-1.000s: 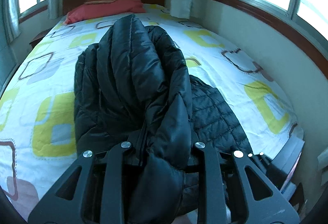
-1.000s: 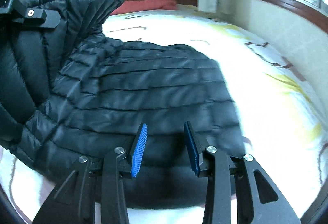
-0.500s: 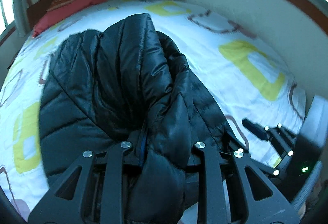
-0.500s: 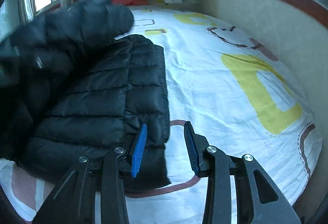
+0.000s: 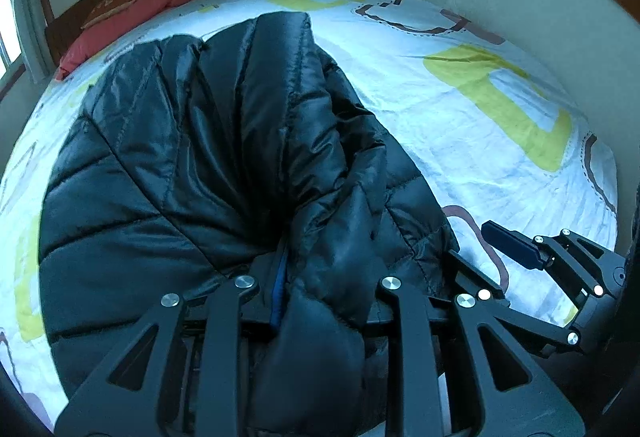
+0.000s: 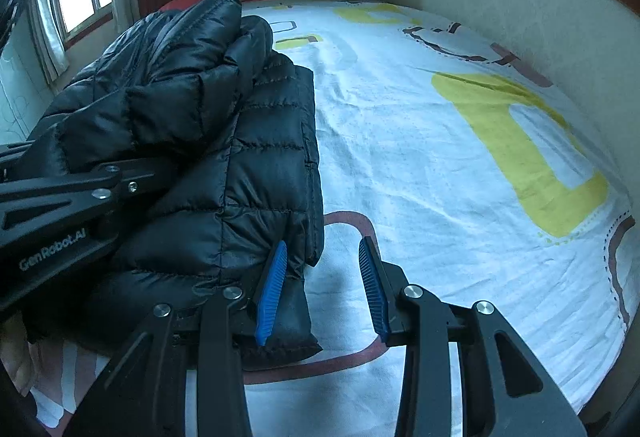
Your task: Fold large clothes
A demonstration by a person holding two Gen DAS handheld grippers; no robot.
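Gripping a bunched fold of the black puffer jacket (image 5: 192, 165), the left gripper (image 5: 324, 301) seems clamped — the right gripper's (image 6: 322, 289) jaws stand spread over the bed (image 6: 440, 165).

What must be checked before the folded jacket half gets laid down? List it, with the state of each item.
1. Left gripper clamped on a bunched fold of the black quilted puffer jacket: ok.
2. Right gripper free, nothing between its blue pads: ok.
3. Lower jacket layer flat on the white bedsheet with yellow and brown squares: ok.
4. Lifted fold lined up with the lower layer's edge: cannot tell.
5. Sheet to the right of the jacket bare: ok.
6. Right gripper clear of where the fold lands: not ok, its left pad overlaps the jacket corner.
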